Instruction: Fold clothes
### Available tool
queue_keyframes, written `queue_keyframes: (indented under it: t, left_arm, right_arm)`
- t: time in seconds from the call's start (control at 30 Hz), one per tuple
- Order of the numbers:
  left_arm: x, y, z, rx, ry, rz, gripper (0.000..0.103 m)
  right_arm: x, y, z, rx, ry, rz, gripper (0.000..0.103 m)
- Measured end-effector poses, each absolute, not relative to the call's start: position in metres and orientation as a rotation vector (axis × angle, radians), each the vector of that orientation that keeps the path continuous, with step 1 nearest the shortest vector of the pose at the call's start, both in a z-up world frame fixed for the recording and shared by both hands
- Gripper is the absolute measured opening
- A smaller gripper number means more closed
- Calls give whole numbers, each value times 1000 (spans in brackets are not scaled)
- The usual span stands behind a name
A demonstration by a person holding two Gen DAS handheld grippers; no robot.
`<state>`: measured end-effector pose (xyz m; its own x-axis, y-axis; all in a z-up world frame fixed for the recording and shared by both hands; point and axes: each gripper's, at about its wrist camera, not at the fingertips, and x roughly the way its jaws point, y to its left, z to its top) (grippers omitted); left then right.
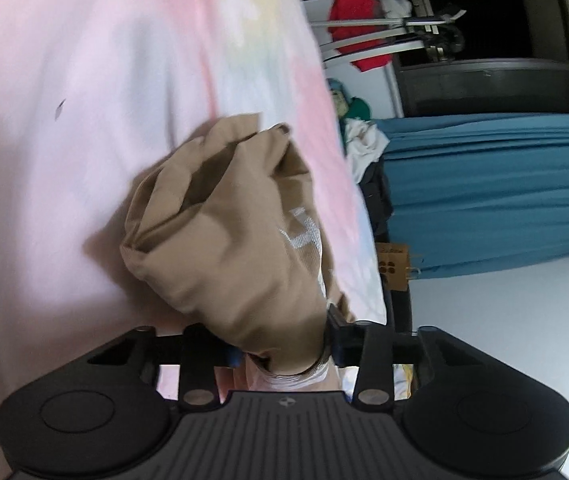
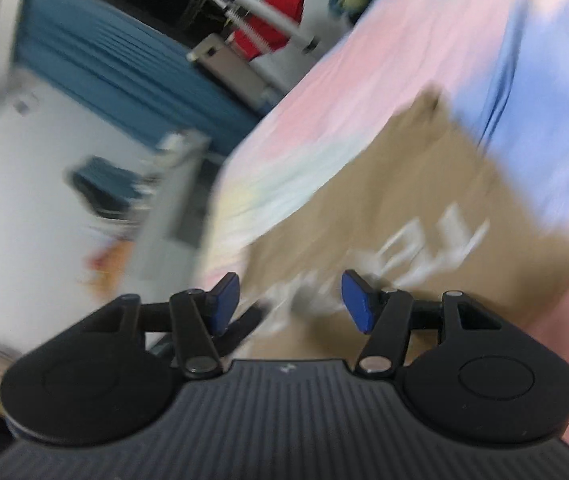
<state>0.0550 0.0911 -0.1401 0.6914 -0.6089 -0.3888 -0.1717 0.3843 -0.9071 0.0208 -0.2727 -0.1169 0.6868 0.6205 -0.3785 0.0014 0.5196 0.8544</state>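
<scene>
A tan garment with white lettering is the piece in hand. In the left wrist view my left gripper [image 1: 284,350] is shut on a bunched part of the tan garment [image 1: 220,240], held above the pastel pink bedsheet [image 1: 64,140]. In the right wrist view the rest of the tan garment [image 2: 424,200] lies flat on the pink and blue sheet [image 2: 544,60]. My right gripper [image 2: 290,302] is open and empty just over its near edge. This view is blurred by motion.
A pile of other clothes [image 1: 358,136] lies at the bed's far edge. A blue curtain [image 1: 484,192] hangs beyond. A metal rack with a red garment [image 1: 358,28] stands by the wall. A grey stand [image 2: 172,200] is beside the bed.
</scene>
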Motion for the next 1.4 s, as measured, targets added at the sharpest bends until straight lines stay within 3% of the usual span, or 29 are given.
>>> queue_keyframes:
  t: [0.27, 0.43, 1.03, 1.13, 1.2, 1.27, 1.4]
  left_arm:
    - [54, 90, -125, -1148, 719, -358, 30]
    - [52, 88, -117, -1153, 671, -388, 29]
    - [58, 95, -125, -1198, 696, -371, 29]
    - [61, 95, -124, -1199, 700, -363, 29]
    - [61, 97, -124, -1198, 707, -361, 29]
    - [63, 97, -121, -1182, 716, -368, 29]
    - [69, 93, -115, -1170, 733, -387, 29]
  right_arm:
    - [19, -268, -163, 1418, 869, 483, 63]
    - [16, -263, -169, 1405, 904, 420, 66]
    - [-2, -312, -195, 1511, 673, 26, 65]
    - [-2, -312, -190, 1469, 665, 22, 55]
    - [-2, -313, -188, 1446, 660, 25, 37]
    - [-4, -317, -185, 1431, 651, 30, 29]
    - [-10, -324, -171, 1412, 597, 46, 25]
